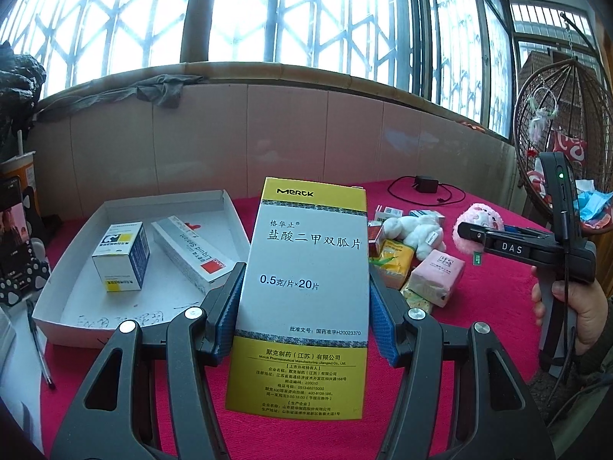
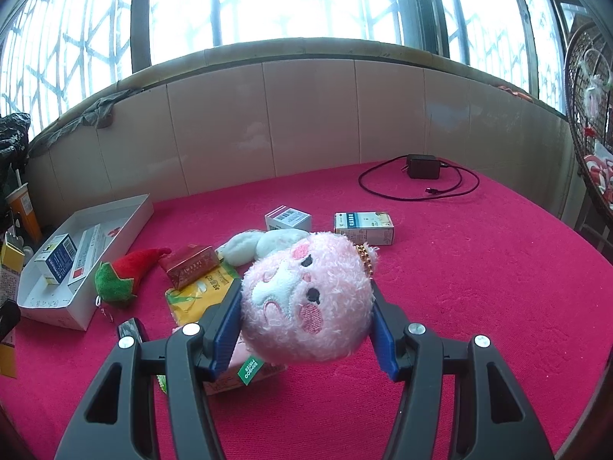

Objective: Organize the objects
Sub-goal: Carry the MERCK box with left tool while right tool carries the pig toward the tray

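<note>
Red cloth table (image 2: 479, 287). White cardboard tray (image 1: 126, 207) at left holds a "Liquid Sealant" carton (image 1: 189, 255) and a small blue-white box (image 1: 120, 257). Left gripper (image 1: 304, 306) clamps an upright "Merck" tablet box (image 1: 306, 268), lifted beside the tray. Right gripper (image 2: 306, 318), marked "DAS", pinches a pink plush toy (image 2: 306, 299) above the table; its green tag (image 2: 249, 370) is unreadable.

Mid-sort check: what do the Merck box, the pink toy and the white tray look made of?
Merck box: thin printed cardboard, slightly glossy; crisp folded edges.
Pink toy: soft plush, fuzzy pile, embroidered face, sewn fabric tag.
White tray: looks like matte paperboard, likely a box lid; thin folded walls, handwriting on its floor.
</note>
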